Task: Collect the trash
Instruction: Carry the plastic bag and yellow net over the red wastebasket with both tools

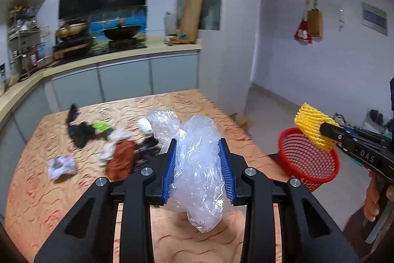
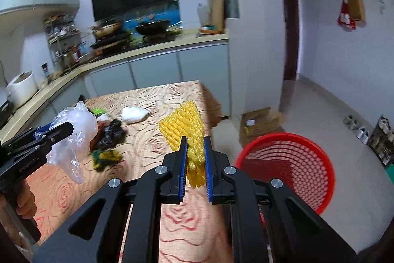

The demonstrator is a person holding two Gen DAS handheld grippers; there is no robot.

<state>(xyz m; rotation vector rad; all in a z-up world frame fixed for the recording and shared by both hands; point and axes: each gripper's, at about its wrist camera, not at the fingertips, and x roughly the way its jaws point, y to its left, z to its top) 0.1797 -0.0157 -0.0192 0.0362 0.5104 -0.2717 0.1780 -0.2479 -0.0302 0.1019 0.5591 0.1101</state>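
Trash is partly in hand and partly still lying on the bench [image 1: 37,189]. Left gripper [image 1: 198,171]: jaws closed to a moderate gap on a crumpled clear plastic bag [image 1: 197,164], held clear above the near part of the bench. Right gripper [image 2: 194,169]: jaws closed narrowly on a yellow foam fruit net [image 2: 183,126], the net standing up out of the grip. In the left wrist view the net sits at the far rim of the red mesh basket [image 1: 309,159]; in the right wrist view it appears over the bench's right edge, with the basket to the right. Whether it is directly above the opening cannot be told.

The basket stands off the right side of the bench. Its interior shows a dark red flat shape low inside; what it is cannot be told, so no collected items are confirmed.

Remaining on the bench: a black bag or cloth [image 1: 78,132], a green scrap [image 1: 102,126], a brown crumpled piece [image 1: 122,159], white tissue-like wads [image 2: 134,113], a small printed packet [image 1: 61,165] at the near left, and a yellow-green item [image 2: 106,157].

Assessment: early to middle stage. Two items are lifted, neither released; the main pile remains to be cleared.
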